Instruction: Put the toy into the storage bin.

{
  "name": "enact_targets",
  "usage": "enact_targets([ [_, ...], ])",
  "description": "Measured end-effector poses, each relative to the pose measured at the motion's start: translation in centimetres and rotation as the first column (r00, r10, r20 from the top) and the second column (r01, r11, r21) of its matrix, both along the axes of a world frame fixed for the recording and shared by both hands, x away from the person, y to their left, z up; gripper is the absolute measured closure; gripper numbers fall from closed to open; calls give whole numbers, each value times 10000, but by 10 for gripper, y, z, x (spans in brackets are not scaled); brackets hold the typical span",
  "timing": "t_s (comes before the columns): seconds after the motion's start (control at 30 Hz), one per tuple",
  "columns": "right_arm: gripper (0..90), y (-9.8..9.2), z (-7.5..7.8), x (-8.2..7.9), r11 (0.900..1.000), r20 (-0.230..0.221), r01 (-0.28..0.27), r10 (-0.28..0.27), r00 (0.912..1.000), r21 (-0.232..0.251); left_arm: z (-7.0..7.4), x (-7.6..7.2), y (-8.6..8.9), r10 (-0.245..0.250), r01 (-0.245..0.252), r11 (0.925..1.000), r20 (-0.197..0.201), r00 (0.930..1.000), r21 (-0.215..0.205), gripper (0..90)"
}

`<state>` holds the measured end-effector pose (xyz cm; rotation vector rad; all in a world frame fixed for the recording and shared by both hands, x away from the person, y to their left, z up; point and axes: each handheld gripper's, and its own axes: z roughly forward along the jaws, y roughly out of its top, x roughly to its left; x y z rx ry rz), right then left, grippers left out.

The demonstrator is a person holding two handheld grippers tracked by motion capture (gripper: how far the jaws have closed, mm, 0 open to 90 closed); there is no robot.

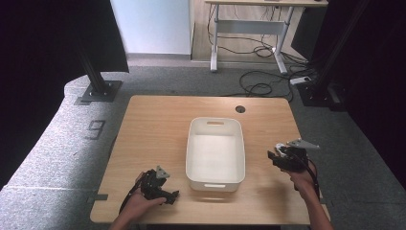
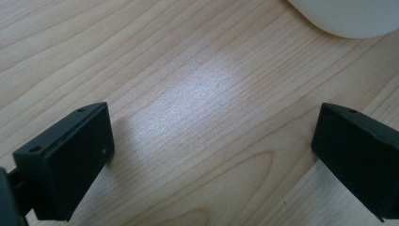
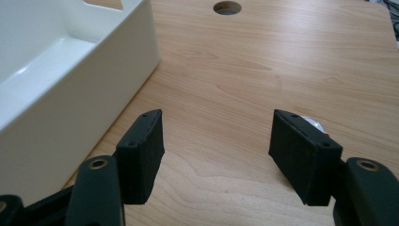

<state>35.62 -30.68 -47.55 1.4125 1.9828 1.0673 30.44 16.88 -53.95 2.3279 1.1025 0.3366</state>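
Standing mid-table (image 1: pixel 153 120): one white plastic tub (image 1: pixel 215 154), empty, between the two tools. Judged light, rigid, smooth-walled and likely slippery; best taken by the cut-out handle slots at either short end or over the rim. Left hand-held gripper (image 1: pixel 163 188) spread, nothing between jaws; right hand-held gripper (image 1: pixel 276 155) likewise spread and empty. No brand or label legible; a floor marking reads "9" (image 1: pixel 96 129).

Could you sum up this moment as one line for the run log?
left tool: open, empty, low over table | right tool: open, empty, beside bin | bin: white, empty, mid-table
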Motion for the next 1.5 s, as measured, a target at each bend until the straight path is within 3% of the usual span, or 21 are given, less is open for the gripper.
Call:
enact_targets([
  [0.33, 353, -15, -2, 4, 9995, -84, 319, -318, 9995, 72, 0, 0, 0, 6, -6, 10000, 39, 10000, -25, 0],
  [0.47, 348, -20, -3, 5, 9995, 109, 323, -323, 9994, 53, 0, 0, 0, 8, -8, 10000, 47, 10000, -35, 0],
  [0.87, 318, -33, -6, 10, 9980, 343, 322, -304, 9989, -537, 0, -1, 0, 14, -14, 10000, 55, 10000, -36, 0],
  [1.2, 330, -48, -10, 17, 9977, 32, 640, -639, 9979, -222, 0, -1, 0, 44, -44, 10000, 53, 10000, -28, 0],
  [1.5, 330, -54, -17, 23, 9975, -335, 672, -679, 9971, -216, -1, -1, 0, 65, -65, 10000, 67, 10000, -38, 0],
])
